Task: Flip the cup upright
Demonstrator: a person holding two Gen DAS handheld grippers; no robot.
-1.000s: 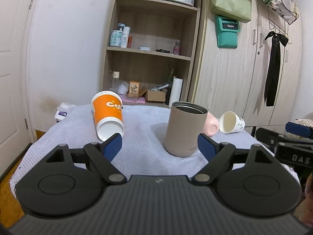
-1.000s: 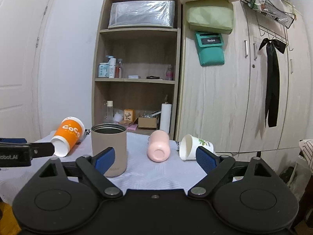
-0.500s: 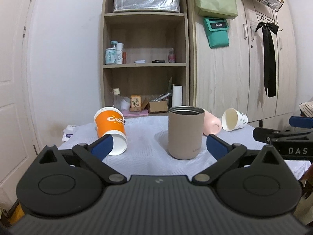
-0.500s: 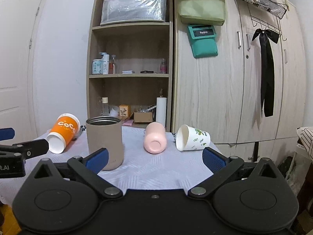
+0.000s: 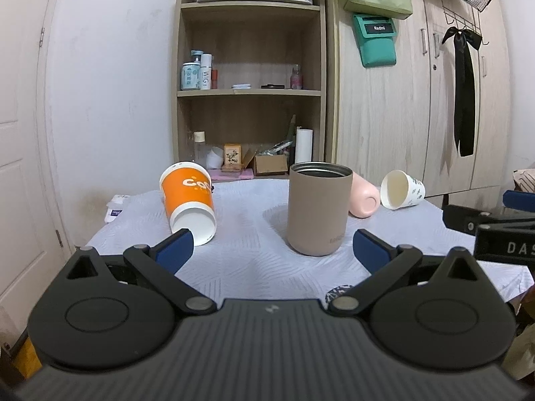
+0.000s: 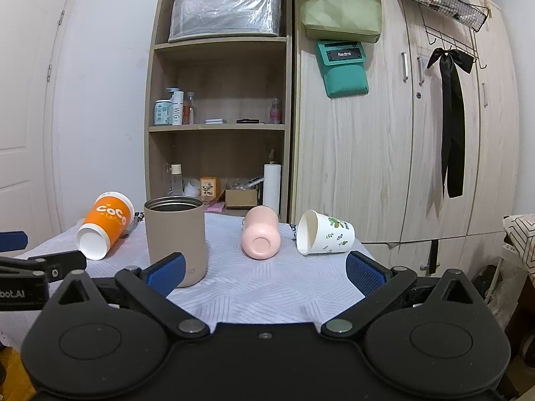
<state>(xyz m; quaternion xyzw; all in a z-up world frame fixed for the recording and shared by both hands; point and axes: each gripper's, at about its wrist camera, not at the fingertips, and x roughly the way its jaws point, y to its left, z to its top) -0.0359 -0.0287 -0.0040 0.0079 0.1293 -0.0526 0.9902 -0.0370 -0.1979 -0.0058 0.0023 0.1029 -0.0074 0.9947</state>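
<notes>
The paper cup (image 5: 188,197) is orange with white lettering, the tumbler (image 5: 317,209) taupe, the mug (image 6: 261,232) pale pink. A white cup (image 6: 323,233) carries green leaves. The worktop cloth (image 5: 254,260) is white with a lined pattern.

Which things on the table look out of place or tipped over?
Three cups lie on their sides on the table: the orange cup at the left, the pink cup in the middle and the white leaf-print cup at the right. Only the tan tumbler stands upright. No spill shows.
</notes>
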